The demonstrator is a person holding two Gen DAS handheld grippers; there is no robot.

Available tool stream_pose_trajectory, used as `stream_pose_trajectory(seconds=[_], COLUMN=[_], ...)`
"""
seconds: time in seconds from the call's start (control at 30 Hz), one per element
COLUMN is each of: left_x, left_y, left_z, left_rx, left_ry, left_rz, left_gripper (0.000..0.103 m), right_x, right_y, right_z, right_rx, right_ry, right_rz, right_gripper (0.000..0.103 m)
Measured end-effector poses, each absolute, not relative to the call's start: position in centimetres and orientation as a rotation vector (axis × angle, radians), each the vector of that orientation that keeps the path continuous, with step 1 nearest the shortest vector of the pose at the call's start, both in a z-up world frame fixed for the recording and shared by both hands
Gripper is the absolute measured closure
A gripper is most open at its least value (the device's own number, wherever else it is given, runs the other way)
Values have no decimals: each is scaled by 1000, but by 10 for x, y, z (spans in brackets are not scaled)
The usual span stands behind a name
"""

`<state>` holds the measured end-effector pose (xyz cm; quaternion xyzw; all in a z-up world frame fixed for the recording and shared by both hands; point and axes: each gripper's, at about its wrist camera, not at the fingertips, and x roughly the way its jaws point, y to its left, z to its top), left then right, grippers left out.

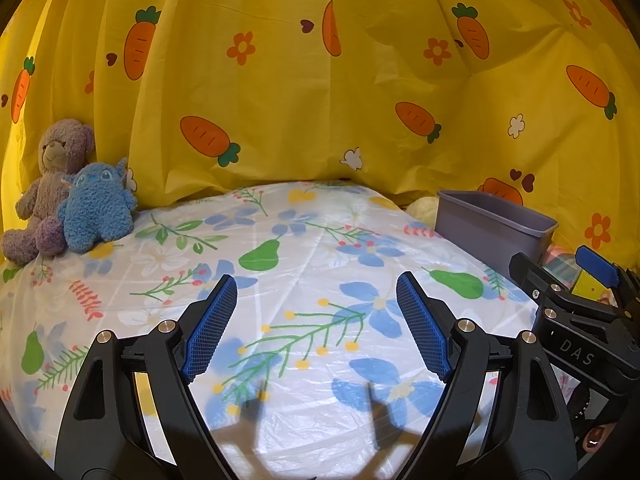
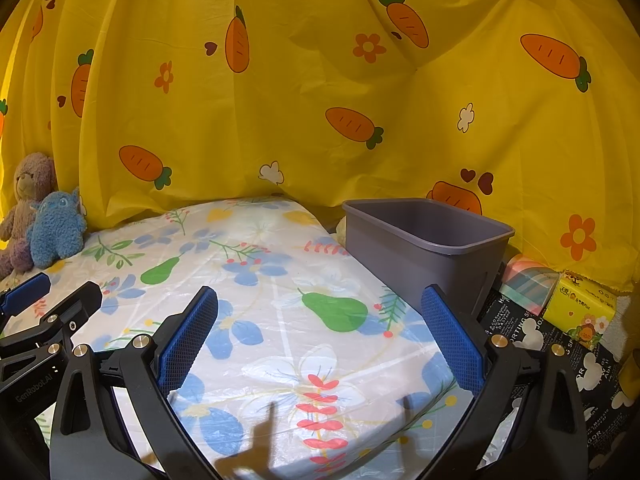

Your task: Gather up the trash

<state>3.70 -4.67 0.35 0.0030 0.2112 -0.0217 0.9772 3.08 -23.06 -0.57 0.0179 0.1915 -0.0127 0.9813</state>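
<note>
Grey plastic bin stands off the far right edge of the table, just beside it, in front of the yellow carrot-print curtain. Its rim is level and it sits upright; the part of the inside wall that shows is bare, and the bottom is hidden from both views, so contents cannot be told.

Left gripper — jaws spread wide, nothing between the blue pads, only the flower-and-pear tablecloth beneath. Right gripper — likewise wide apart and holding nothing. Both hover over the near part of the table, side by side.

No loose trash shows on the tablecloth.

To the right of the bin: a yellow tissue pack and a pink-and-green striped package, lying on a dark printed sheet. A pale rounded thing behind the bin is too hidden to identify.

Far left corner of the table: purple teddy bear seated, blue plush toy leaning against it.
</note>
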Motion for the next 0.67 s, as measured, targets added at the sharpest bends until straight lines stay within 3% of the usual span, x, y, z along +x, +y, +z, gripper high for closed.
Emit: stream_pose_trajectory(seconds=[0.6, 0.67], left_x=[33, 32], left_y=[-41, -42], left_z=[8, 8], left_rx=[14, 22], left_ry=[404, 401], left_rz=[-11, -7], left_gripper=[12, 6], right_x=[28, 28], right_y=[-234, -234], right_z=[-6, -6], right_rx=[46, 46], right_ry=[380, 381], right_rz=[-31, -34], right_gripper=[6, 6])
